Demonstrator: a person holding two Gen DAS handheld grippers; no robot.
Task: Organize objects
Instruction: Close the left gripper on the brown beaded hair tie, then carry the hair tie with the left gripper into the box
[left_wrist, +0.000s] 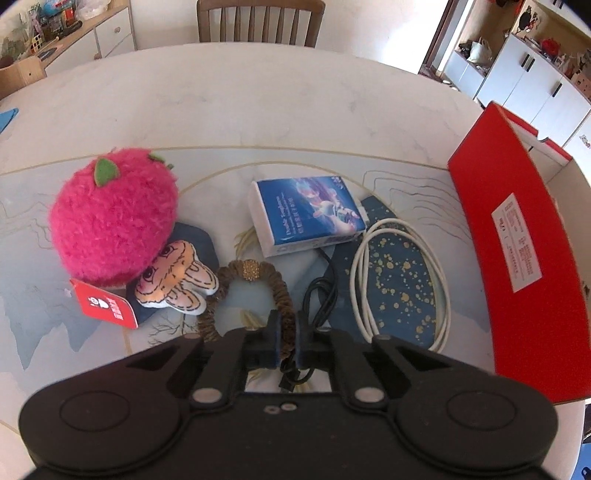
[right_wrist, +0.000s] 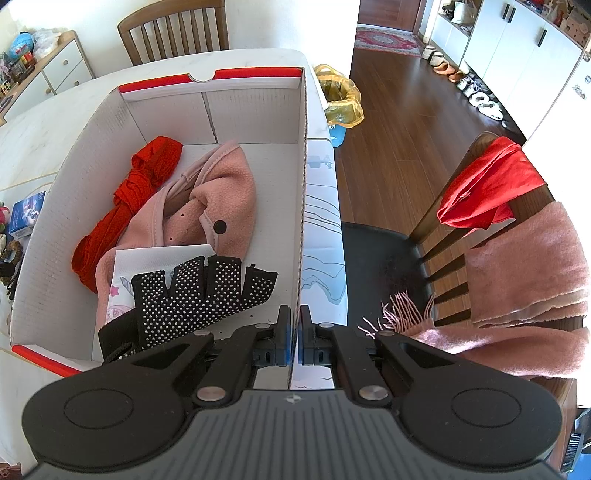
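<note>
In the left wrist view my left gripper (left_wrist: 287, 339) is shut on a brown hair scrunchie (left_wrist: 255, 291) with a gold bead, low over the table mat. Beside it lie a black cable (left_wrist: 321, 295), a coiled white cable (left_wrist: 402, 284), a blue tissue pack (left_wrist: 306, 214), a pink plush strawberry (left_wrist: 114, 218) and a small plush toy (left_wrist: 177, 280). In the right wrist view my right gripper (right_wrist: 294, 332) is shut on the right wall of the red and white box (right_wrist: 301, 206). The box holds a pink fleece hat (right_wrist: 207, 206), red knit cloth (right_wrist: 136, 192) and a black studded glove (right_wrist: 199, 291).
The box's red side (left_wrist: 517, 251) stands at the right of the mat. A wooden chair (left_wrist: 258, 22) is behind the table. To the right of the table a chair (right_wrist: 461, 229) carries a red cloth and a pink scarf (right_wrist: 524, 280). A bin with a yellow bag (right_wrist: 340, 99) stands on the floor.
</note>
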